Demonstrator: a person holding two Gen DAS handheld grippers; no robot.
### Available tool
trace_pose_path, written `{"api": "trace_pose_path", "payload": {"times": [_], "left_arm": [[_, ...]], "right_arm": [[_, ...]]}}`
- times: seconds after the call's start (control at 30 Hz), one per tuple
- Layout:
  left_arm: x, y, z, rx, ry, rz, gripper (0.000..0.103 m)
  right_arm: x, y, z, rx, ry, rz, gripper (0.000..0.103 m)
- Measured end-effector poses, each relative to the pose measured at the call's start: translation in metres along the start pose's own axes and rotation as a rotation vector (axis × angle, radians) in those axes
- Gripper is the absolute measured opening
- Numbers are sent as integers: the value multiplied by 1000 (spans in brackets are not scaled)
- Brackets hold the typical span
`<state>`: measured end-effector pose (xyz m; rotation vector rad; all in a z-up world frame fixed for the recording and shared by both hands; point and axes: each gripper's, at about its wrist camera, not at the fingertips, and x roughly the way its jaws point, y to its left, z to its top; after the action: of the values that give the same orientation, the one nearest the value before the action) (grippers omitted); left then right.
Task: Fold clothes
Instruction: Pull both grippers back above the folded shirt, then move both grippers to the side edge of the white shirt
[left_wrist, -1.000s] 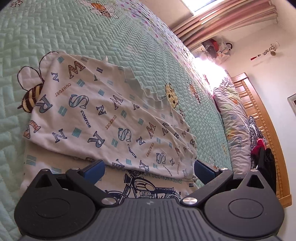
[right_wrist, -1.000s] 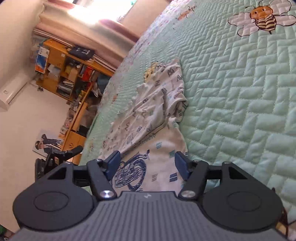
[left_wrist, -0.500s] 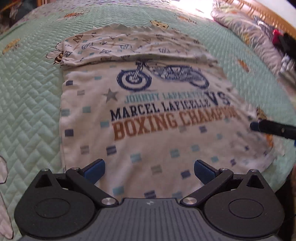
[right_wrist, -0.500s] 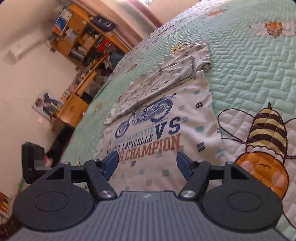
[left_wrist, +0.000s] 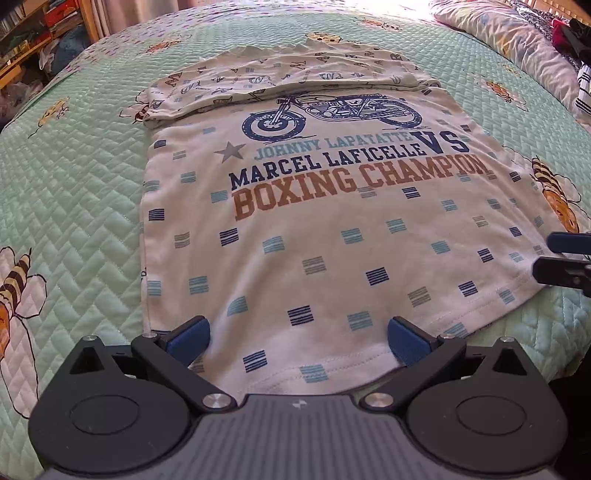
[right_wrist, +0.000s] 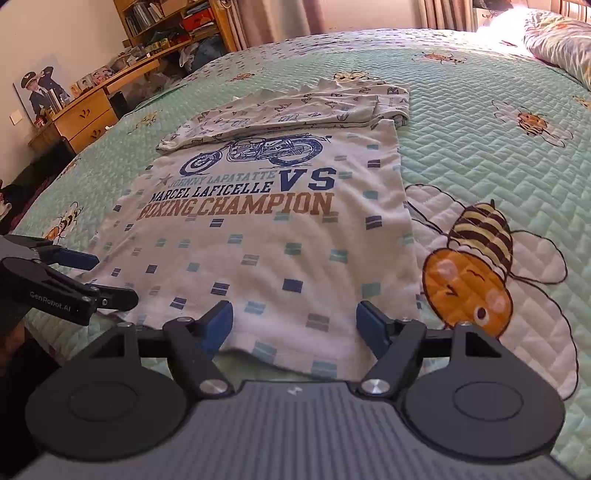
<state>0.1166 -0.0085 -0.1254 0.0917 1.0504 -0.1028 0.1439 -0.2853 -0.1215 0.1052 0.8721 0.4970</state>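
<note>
White cotton with small blue and grey striped squares makes up the T-shirt (left_wrist: 325, 229), which is laid flat on the mint-green quilted bedspread (left_wrist: 74, 177), print side up. A blue motorcycle graphic and the lines "MARCEL LAFICELLE VS" and "BOXING CHAMPION" are read across the chest. The far end of the garment is covered by a folded-over layer of letter-patterned fabric (left_wrist: 295, 74), lying straight across above the motorcycle. The near hem is found at the bed's front edge, just under both tools.

The left gripper (left_wrist: 298, 341) is held over the hem toward the shirt's left corner. Its blue pads (left_wrist: 190, 338) are seen well apart, with cloth visible between them but not pinched.

The right gripper (right_wrist: 294, 325) is positioned over the hem near the shirt's right corner. Its jaws are opening, and the fabric lying between them is not pressed by either pad. Each tool is also caught at the edge of the other's view, low above the hem.

An embroidered bee (right_wrist: 476, 262) is noted on the bedspread just beside the shirt's right edge. A pillow (left_wrist: 509, 33) is seen at the far right, and wooden shelving (right_wrist: 177, 26) beyond the bed.
</note>
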Motion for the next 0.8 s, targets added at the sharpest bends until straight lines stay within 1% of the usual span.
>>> {"api": "trace_pose_path", "payload": {"times": [0.07, 0.13, 0.23, 0.33, 0.47, 0.57, 0.63, 0.73, 0.8], "left_arm": [[-1, 0, -2, 6, -5, 3, 102], [-2, 2, -4, 4, -8, 2, 102], [-3, 3, -5, 3, -9, 0, 102], [-3, 4, -6, 3, -10, -3, 102], [-2, 3, -6, 4, -8, -2, 103], [-5, 5, -7, -8, -6, -8, 102], [-11, 13, -8, -49, -10, -46, 102], [-31, 41, -13, -182, -55, -170, 102], [-40, 63, -17, -280, -81, -229, 102]], "right_arm": [[-7, 1, 1, 22, -18, 16, 78], [-11, 4, 4, 23, -46, 22, 79], [-5, 8, 8, 14, -63, 26, 79], [11, 3, 3, 44, -11, 28, 79], [10, -2, -4, 53, -16, 50, 80], [5, -9, -3, 105, -2, 83, 80], [-4, -21, -2, 179, -19, 136, 80], [-20, -45, -1, 313, -59, 215, 81], [-31, -69, -3, 432, -105, 263, 82]]}}
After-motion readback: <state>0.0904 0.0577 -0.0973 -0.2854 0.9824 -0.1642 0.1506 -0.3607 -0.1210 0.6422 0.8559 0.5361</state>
